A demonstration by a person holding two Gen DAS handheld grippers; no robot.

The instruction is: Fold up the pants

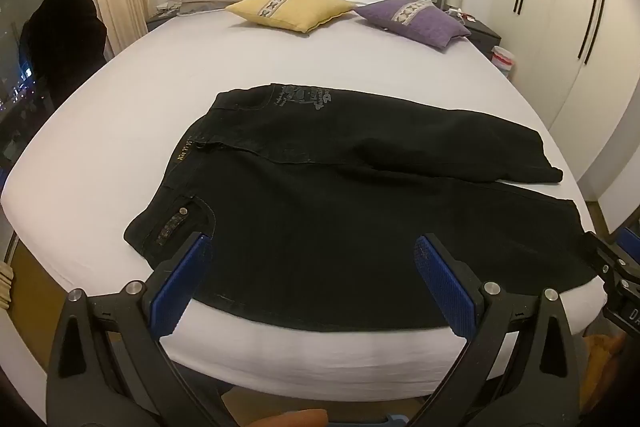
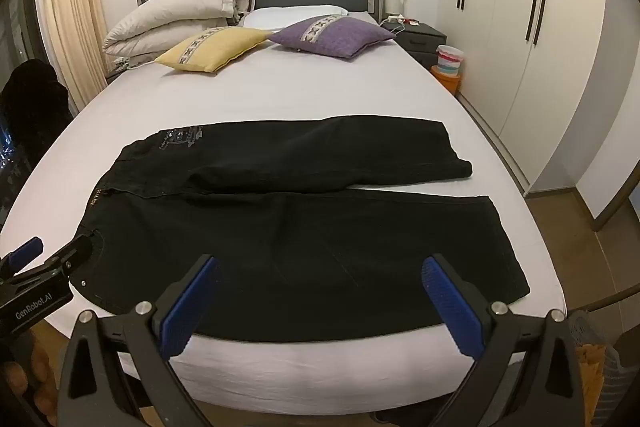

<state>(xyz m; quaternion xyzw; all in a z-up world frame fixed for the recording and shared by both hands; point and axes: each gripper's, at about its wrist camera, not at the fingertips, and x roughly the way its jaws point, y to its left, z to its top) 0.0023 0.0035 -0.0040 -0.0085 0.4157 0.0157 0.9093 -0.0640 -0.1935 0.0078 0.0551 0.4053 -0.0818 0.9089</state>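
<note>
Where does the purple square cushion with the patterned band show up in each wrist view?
Left wrist view: the purple square cushion lies upper right of centre, on the white bed sheet beyond the black denim pants.
Right wrist view: the cushion lies upper centre.
Shared landmark: the yellow square cushion, directly to its left in both.
</note>
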